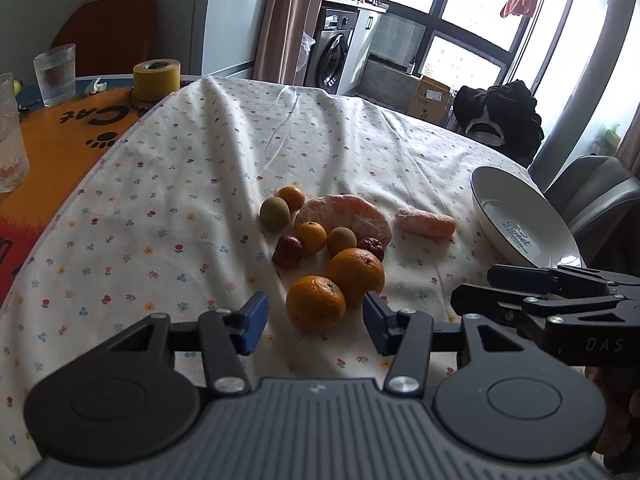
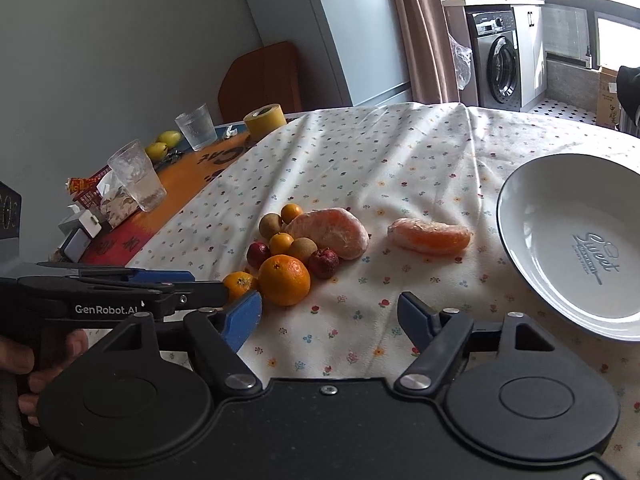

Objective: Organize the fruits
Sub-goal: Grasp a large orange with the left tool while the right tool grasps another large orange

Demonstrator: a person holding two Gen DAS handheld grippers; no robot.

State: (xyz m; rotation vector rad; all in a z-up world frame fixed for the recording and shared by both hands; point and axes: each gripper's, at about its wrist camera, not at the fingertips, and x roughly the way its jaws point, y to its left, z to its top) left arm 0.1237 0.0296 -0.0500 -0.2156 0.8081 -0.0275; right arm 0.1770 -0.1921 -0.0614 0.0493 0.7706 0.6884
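The left gripper [image 1: 315,322] hovers low with its blue-padded jaws spread wide, the nearest round orange mandarin [image 1: 316,303] sitting between them, ungripped, touching a second, larger orange [image 1: 355,275]. The right gripper [image 2: 329,318] is likewise released, holding nothing, over bare flowered white tablecloth [image 2: 400,168]. Beyond lie small kumquats, brown longans, red fruits, a peeled citrus half [image 2: 330,232] and a separate peeled segment [image 2: 430,236] near the empty white ceramic bowl [image 2: 560,200].
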